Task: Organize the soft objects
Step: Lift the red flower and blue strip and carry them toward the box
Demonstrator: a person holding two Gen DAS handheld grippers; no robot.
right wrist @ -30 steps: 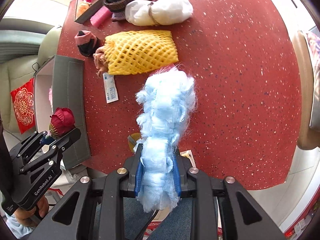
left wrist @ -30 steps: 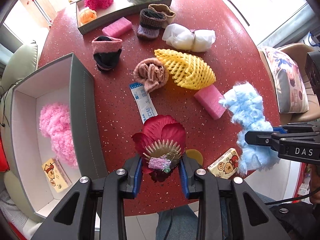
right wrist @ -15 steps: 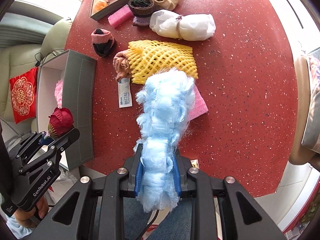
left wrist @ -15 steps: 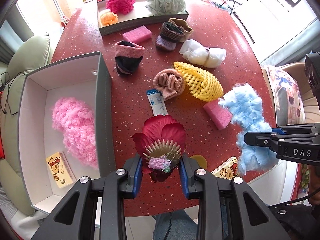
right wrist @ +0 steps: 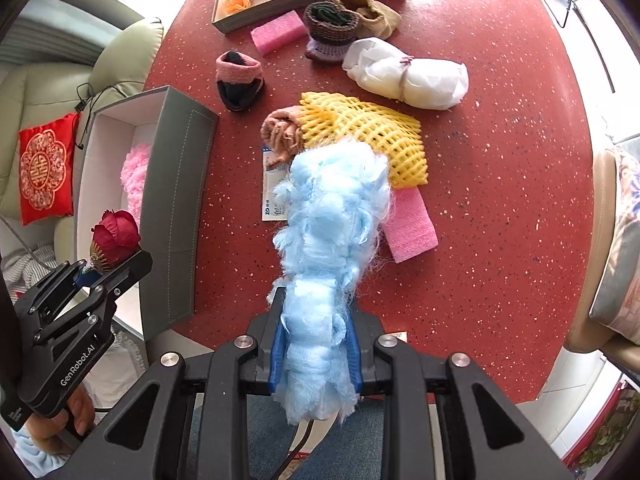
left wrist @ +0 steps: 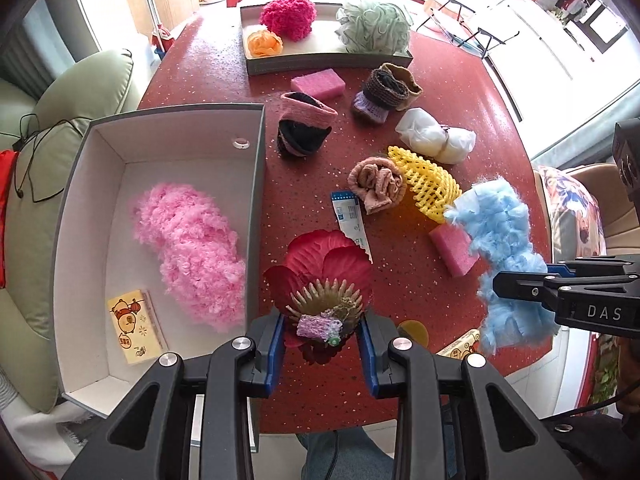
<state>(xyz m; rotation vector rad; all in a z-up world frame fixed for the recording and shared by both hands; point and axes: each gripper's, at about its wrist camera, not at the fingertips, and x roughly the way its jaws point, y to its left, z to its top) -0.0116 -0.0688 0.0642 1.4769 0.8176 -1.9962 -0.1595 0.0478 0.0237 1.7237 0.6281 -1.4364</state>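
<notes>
My left gripper (left wrist: 322,344) is shut on a red fabric flower (left wrist: 320,268), held above the red table just right of the grey box (left wrist: 256,200). The flower (right wrist: 116,236) and left gripper (right wrist: 96,270) also show at the left of the right wrist view. My right gripper (right wrist: 314,354) is shut on a fluffy light-blue yarn bundle (right wrist: 332,216), which hangs over the table's near part. That blue bundle (left wrist: 500,240) appears in the left wrist view with the right gripper (left wrist: 520,280) clamped on it. Inside the box lie a pink fluffy bundle (left wrist: 188,244) and a small yellow packet (left wrist: 136,326).
On the table lie a yellow foam net (right wrist: 368,132), a white wrapped bundle (right wrist: 404,74), pink sponges (right wrist: 410,226), rolled socks (left wrist: 304,130), a tan cloth roll (left wrist: 376,182) and a white sachet (left wrist: 352,220). A far tray (left wrist: 320,62) holds several soft things. Sofas flank the table.
Both grippers have moved left and up a little with their loads. The grey box now shows more fully in the left wrist view, and the far tray has come further into view.
</notes>
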